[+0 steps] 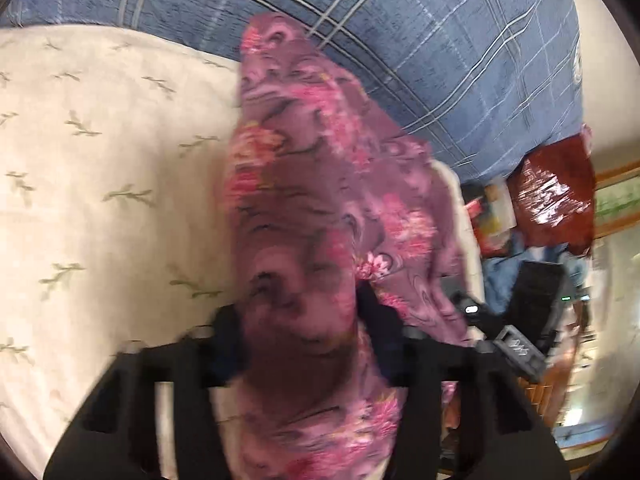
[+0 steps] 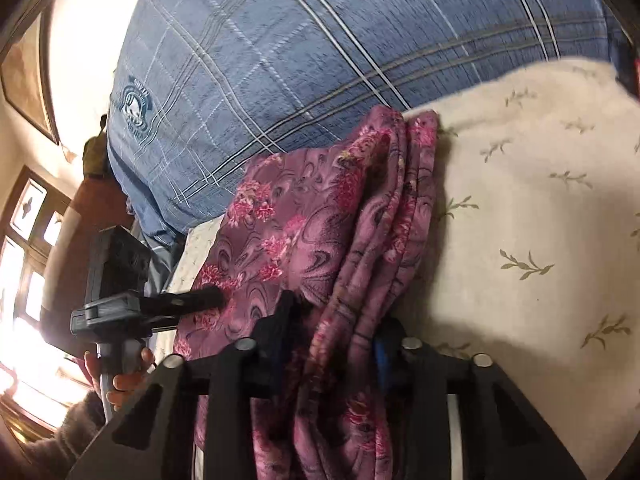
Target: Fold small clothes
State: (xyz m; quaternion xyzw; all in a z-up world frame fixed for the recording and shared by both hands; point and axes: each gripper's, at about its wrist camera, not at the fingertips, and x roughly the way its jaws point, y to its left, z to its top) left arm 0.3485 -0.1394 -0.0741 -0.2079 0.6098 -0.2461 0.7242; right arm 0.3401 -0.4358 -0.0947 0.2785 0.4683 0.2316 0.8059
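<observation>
On the cream sheet (image 2: 520,220), purple floral cloth (image 2: 304,220) gripped by both grippers, left (image 1: 300,320) and right (image 2: 332,320), fingers clamped on it.

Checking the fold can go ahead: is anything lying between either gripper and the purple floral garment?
Nothing visible: the purple floral garment already sits between the fingers of both the left gripper and right gripper, bunched on the cream sheet.
</observation>
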